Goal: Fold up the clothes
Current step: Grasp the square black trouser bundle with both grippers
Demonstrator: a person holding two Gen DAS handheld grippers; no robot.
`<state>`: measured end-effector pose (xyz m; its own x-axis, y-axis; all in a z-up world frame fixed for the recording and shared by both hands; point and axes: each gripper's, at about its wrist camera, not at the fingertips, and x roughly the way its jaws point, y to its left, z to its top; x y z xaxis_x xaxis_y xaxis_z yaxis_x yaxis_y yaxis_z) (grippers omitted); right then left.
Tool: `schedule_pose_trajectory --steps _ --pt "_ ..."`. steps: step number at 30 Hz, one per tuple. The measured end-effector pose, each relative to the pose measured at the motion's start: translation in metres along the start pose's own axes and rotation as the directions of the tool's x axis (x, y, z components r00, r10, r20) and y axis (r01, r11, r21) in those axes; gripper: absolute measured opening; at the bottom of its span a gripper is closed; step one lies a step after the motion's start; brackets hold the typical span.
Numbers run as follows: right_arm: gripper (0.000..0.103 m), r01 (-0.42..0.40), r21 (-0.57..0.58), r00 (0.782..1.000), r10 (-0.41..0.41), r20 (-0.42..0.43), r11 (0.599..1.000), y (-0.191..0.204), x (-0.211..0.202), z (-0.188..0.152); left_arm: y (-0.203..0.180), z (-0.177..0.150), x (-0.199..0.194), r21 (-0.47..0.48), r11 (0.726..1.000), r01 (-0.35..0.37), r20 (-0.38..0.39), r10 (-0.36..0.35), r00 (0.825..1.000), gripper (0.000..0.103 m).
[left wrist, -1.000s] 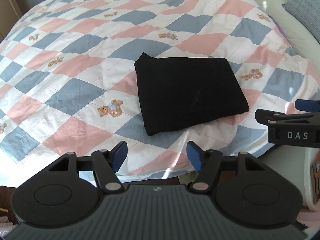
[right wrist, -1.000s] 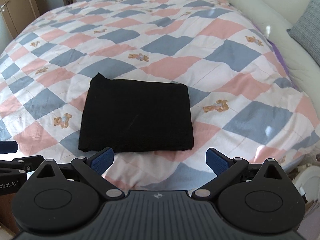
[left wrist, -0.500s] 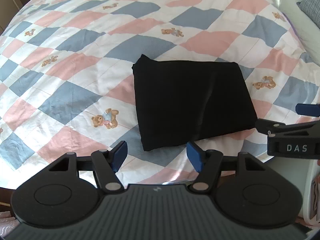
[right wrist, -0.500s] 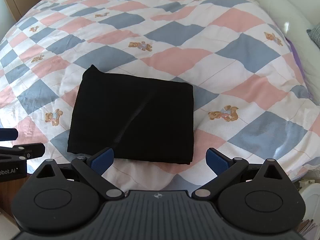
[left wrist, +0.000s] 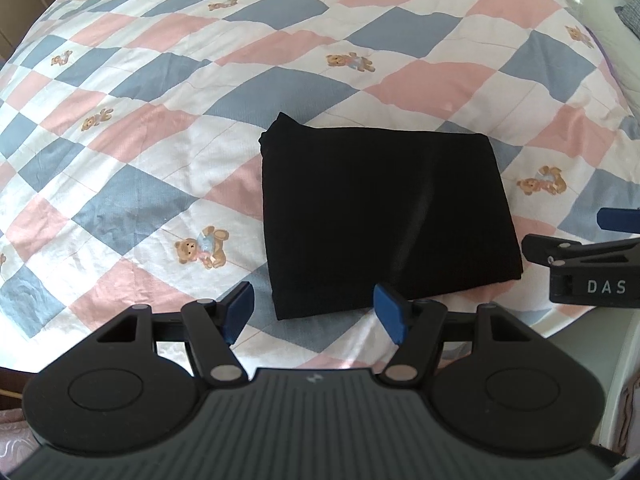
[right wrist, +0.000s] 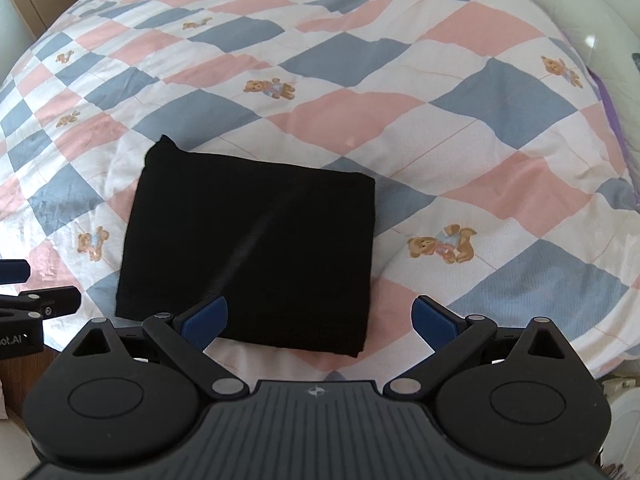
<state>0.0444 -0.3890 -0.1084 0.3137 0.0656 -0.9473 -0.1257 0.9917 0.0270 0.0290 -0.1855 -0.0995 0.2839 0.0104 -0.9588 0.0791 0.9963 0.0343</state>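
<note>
My black folded garment [left wrist: 384,216] lies flat on the checked quilt [left wrist: 168,128] near the bed's near edge, a squarish rectangle whose slightly longer axis runs from about 12 to 6 o'clock in my left wrist view; one corner pokes out toward 11 o'clock. My left gripper [left wrist: 314,312] is spread wide with nothing between its blue pads, hovering over the garment's near edge. My right gripper [right wrist: 320,318] is also spread wide and empty, its left pad [right wrist: 204,316] over the near hem.
</note>
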Motion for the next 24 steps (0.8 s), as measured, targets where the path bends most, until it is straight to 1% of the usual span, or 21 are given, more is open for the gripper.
schedule_pose_trajectory --steps 3,5,7,10,12,14,17,18,20,22,24 --pt "0.101 -0.012 0.003 1.0 0.012 -0.018 1.0 -0.013 0.011 0.003 -0.001 0.003 0.008 -0.019 1.0 0.001 -0.01 -0.001 1.0 0.064" --pt "0.101 -0.03 0.012 0.999 0.031 -0.029 0.999 -0.023 0.019 0.005 0.001 0.003 0.014 -0.034 0.999 0.014 -0.014 -0.015 1.0 0.064" --pt "0.101 -0.063 0.018 0.997 0.063 -0.039 0.998 -0.034 0.027 0.006 0.007 0.001 0.02 -0.053 0.997 0.054 -0.007 -0.055 0.998 0.066" --pt "0.101 -0.145 0.044 0.989 0.147 -0.035 0.988 -0.054 0.038 0.006 0.022 -0.004 0.026 -0.085 0.987 0.14 0.024 -0.138 0.99 0.068" --pt "0.101 -0.224 0.092 0.974 0.227 -0.02 0.97 -0.07 0.045 0.006 0.035 -0.005 0.031 -0.104 0.979 0.174 0.048 -0.17 0.984 0.071" --pt "0.101 -0.293 0.164 0.955 0.296 0.005 0.942 -0.087 0.055 0.005 0.048 -0.003 0.039 -0.121 0.972 0.201 0.071 -0.194 0.978 0.073" --pt "0.101 -0.374 0.262 0.925 0.378 0.037 0.89 -0.108 0.074 0.004 0.069 0.003 0.057 -0.14 0.959 0.246 0.093 -0.234 0.968 0.075" --pt "0.1 -0.391 0.278 0.918 0.394 0.046 0.878 -0.112 0.079 0.004 0.074 0.006 0.066 -0.143 0.956 0.257 0.095 -0.245 0.965 0.075" --pt "0.1 -0.402 0.286 0.914 0.401 0.065 0.87 -0.115 0.092 0.005 0.085 0.012 0.086 -0.143 0.945 0.293 0.097 -0.281 0.955 0.076" --pt "0.1 -0.396 0.282 0.917 0.394 0.069 0.874 -0.116 0.105 0.007 0.094 0.018 0.11 -0.139 0.934 0.329 0.089 -0.319 0.943 0.076" --pt "0.1 -0.388 0.287 0.92 0.386 0.069 0.876 -0.115 0.119 0.009 0.101 0.022 0.135 -0.135 0.927 0.351 0.058 -0.346 0.936 0.076"
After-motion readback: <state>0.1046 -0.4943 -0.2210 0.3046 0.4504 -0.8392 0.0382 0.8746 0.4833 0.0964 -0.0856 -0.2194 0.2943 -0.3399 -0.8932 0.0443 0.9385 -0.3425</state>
